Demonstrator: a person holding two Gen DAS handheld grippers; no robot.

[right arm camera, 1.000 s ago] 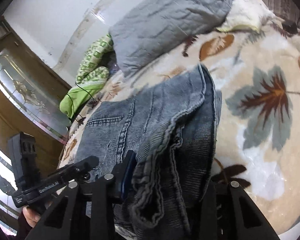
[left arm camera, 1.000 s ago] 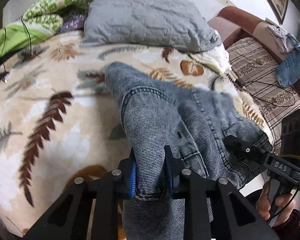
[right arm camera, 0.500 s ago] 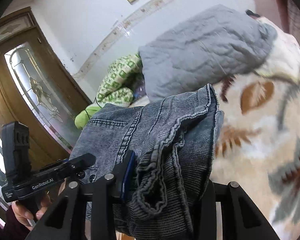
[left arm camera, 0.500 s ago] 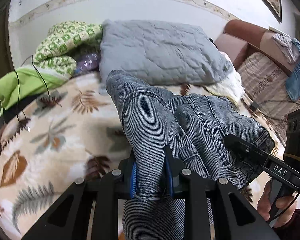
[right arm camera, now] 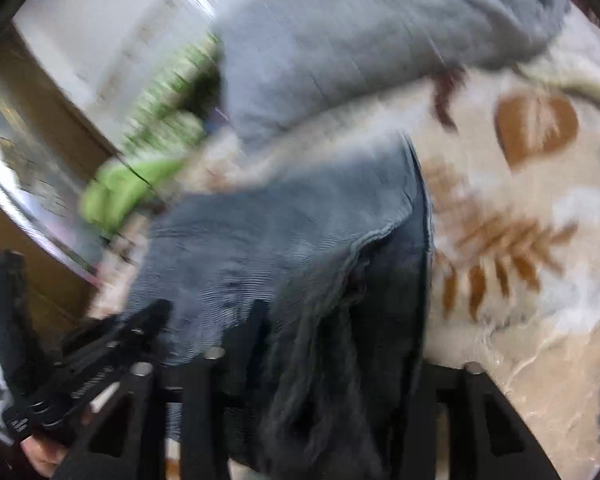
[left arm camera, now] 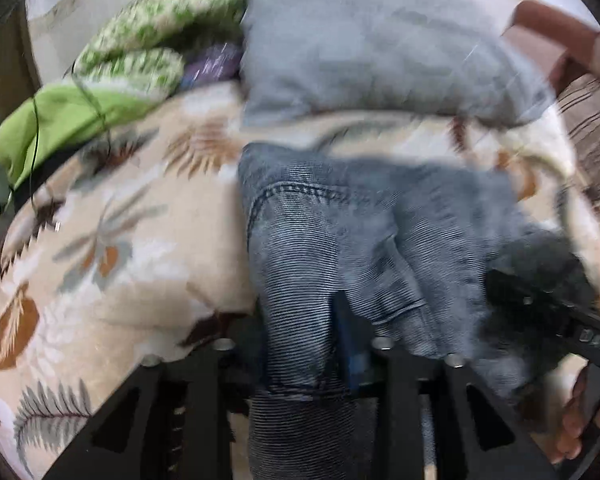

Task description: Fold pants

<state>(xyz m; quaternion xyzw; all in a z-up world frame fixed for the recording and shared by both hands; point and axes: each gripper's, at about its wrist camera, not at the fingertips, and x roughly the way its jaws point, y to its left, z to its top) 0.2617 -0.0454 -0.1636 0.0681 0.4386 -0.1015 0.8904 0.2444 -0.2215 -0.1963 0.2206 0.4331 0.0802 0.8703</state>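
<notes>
Grey-blue denim pants (left arm camera: 340,240) hang folded between both grippers over a leaf-patterned blanket (left arm camera: 100,248). My left gripper (left arm camera: 304,344) is shut on one bunched edge of the denim. My right gripper (right arm camera: 332,344) is shut on the other thick bunch of the pants (right arm camera: 300,248); its right finger is hidden by cloth. The right gripper also shows at the right of the left wrist view (left arm camera: 540,304), and the left gripper at the lower left of the right wrist view (right arm camera: 112,344). Both views are motion-blurred.
A grey quilted pillow (left arm camera: 380,52) lies at the head of the bed. Green bedding (left arm camera: 80,112) and a black cable (left arm camera: 36,128) lie at the far left. A brown striped sofa (left arm camera: 588,112) stands to the right. A wooden glazed door (right arm camera: 28,152) is on the left.
Both grippers have dropped back toward the bed with the pants, after lifting them half a second ago. The far fold now lies low over the blanket. Both grips are unchanged.
</notes>
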